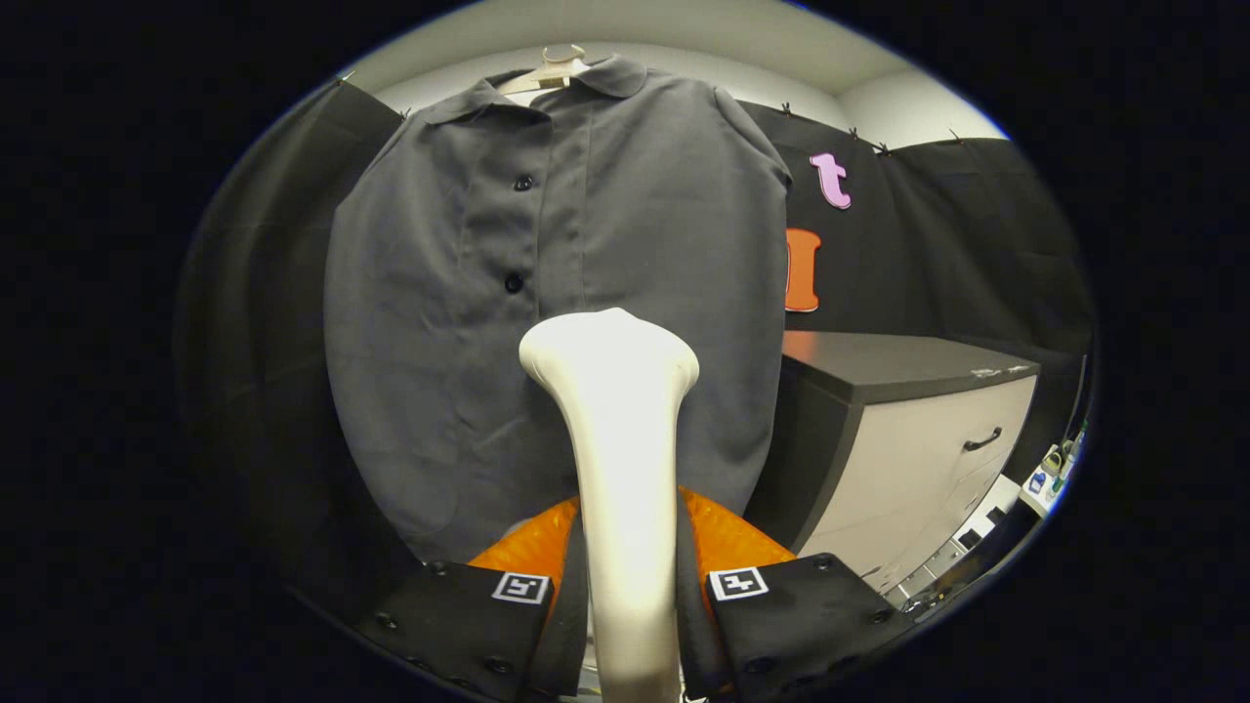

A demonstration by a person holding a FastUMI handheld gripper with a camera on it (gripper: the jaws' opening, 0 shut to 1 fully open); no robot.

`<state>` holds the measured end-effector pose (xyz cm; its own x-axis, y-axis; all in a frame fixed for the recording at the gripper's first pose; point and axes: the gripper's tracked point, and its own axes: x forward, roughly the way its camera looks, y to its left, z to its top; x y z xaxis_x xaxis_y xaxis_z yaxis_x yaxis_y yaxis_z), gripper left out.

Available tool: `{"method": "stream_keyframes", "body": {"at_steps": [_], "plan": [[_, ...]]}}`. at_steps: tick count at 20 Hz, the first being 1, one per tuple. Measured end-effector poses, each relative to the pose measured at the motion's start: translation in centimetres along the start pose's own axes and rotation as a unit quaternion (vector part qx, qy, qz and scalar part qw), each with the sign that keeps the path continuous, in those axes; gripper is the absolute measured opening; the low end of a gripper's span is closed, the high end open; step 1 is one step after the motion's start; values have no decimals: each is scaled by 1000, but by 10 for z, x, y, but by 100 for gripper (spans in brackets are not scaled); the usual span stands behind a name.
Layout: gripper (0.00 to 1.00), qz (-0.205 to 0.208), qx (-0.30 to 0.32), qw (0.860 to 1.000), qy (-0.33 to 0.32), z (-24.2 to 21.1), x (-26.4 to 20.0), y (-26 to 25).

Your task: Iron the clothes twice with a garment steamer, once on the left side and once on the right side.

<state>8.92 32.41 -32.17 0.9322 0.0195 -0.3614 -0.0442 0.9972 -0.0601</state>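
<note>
Black cloth walls the booth on both sides, with a pale room wall and ceiling above, and against this backdrop a dark grey shirt (pixel 557 293) hangs front-on from a light hanger (pixel 553 66) at twelve o'clock, buttons running down its placket. Between the fingers of the gripper (pixel 630 586) stands the cream garment steamer (pixel 615 430), clamped by its neck from both sides so that its flared head rises ahead of them and faces the cloth; that upright hold seems meant to keep the steam face square to the fabric. The head sits over the lower middle of the shirt, just right of the buttons, though whether it touches the fabric cannot be told. Hanging the shirt flat and open leaves both halves reachable for a stroke at eleven and one at one o'clock. At three o'clock stands a cabinet (pixel 918 439) with a dark top and a drawer handle, close to the shirt's right hem, which could crowd a stroke on that side. Small items lie low at four o'clock, too small to identify.
</note>
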Motion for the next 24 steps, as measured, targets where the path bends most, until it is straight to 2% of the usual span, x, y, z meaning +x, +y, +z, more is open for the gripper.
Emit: {"method": "stream_keyframes", "body": {"at_steps": [7, 11, 20, 24], "plan": [[46, 34, -21, 995, -87, 95, -18, 33], [46, 79, -21, 988, -134, 143, -17, 70], [46, 154, -16, 976, -152, 174, -2, 138], [46, 168, -21, 974, -151, 176, 7, 153]]}}
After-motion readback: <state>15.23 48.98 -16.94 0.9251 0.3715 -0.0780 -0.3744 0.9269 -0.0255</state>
